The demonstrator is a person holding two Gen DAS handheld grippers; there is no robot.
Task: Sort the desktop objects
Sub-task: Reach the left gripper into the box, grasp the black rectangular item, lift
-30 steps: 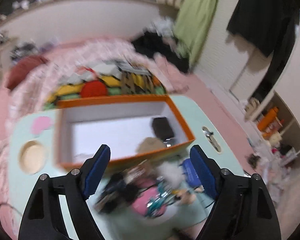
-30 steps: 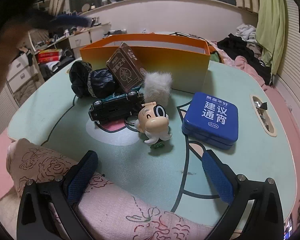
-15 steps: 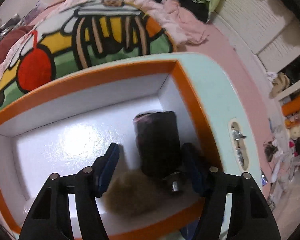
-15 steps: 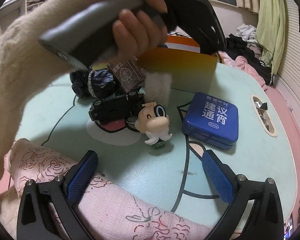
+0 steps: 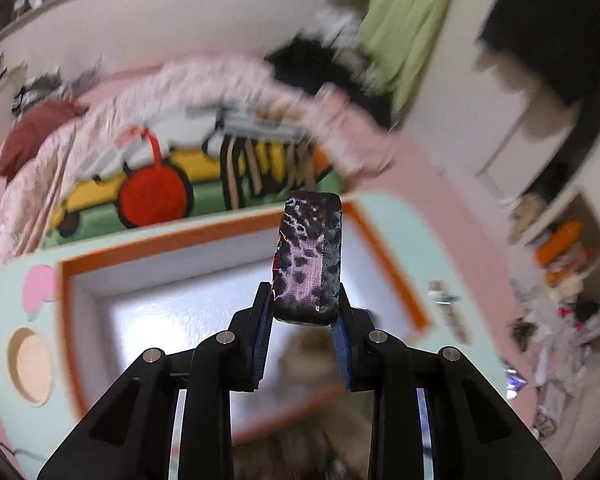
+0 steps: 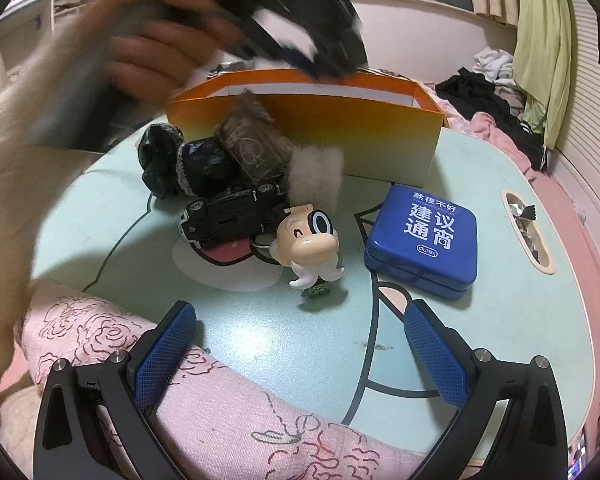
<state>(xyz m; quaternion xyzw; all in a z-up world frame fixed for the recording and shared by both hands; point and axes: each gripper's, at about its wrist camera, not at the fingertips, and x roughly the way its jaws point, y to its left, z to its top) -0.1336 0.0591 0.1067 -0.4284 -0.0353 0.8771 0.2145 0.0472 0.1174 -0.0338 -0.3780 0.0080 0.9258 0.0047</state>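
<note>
The left gripper [image 5: 305, 316], its jaws just closed in, clamps a small oblong block [image 5: 308, 258] with a dark, pink-mottled, glossy surface, held upright above the orange box [image 5: 204, 236]. The right gripper [image 6: 300, 354] hangs with jaws wide and nothing between them, over the mint-green table [image 6: 500, 320].
</note>
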